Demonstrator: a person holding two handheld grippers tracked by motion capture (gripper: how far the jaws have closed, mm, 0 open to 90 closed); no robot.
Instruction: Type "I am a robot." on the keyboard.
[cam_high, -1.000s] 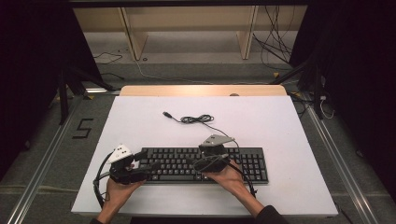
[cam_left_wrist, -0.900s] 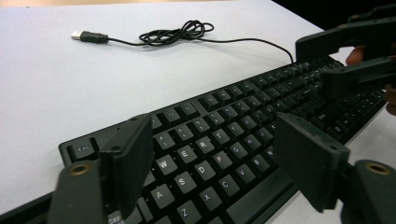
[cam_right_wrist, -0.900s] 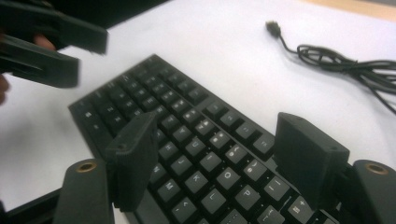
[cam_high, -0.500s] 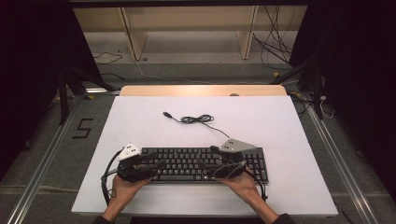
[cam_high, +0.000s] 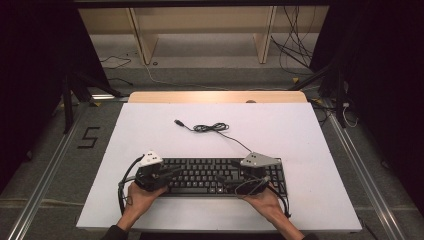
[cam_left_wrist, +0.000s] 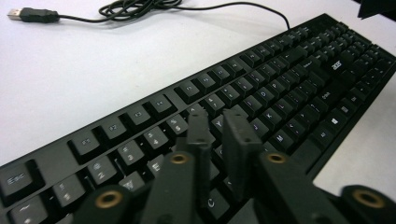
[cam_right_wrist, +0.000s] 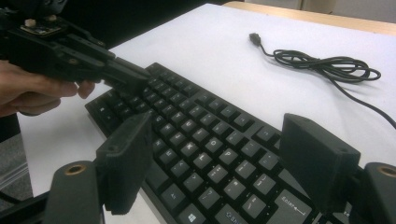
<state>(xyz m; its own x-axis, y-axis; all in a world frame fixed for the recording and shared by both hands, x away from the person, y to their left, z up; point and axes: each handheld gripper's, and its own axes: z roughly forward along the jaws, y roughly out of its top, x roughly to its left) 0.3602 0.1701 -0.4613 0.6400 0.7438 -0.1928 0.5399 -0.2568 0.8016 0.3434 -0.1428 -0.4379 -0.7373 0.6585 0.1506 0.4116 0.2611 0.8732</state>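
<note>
The black keyboard (cam_high: 220, 176) lies flat on the white worktop (cam_high: 280, 130), near the person's edge, and both tongs sit over it. The left tongs (cam_left_wrist: 223, 140) hover above the keyboard's left end, over the letter rows. Their jaws have just been closing and now stand nearly together, with a narrow gap and nothing between them; whether the tips touch a key I cannot tell. The right tongs (cam_right_wrist: 219, 158) hang above the keyboard's right half, jaws spread wide with nothing between them, the keys showing plainly in the gap. In the high view the left tongs (cam_high: 155, 175) and right tongs (cam_high: 252, 175) each carry a grey 3-cornered plate, and a hand holds each from behind the keyboard's near edge.

The keyboard's thin black cable (cam_high: 215, 128) runs from its back edge toward the far side of the worktop, bunches into a loose coil well beyond the keyboard, and ends in a USB plug (cam_high: 178, 122) lying left of the coil.

Beyond the worktop, past the keyboard's far side, stands a pale wooden frame (cam_high: 200, 30) on a grey floor with loose wires. To the keyboard's left, on the floor, is a dark mark shaped like a 5 (cam_high: 90, 137).

The keyboard is full-size, matte black, with pale lettering and a number pad at its right end.
</note>
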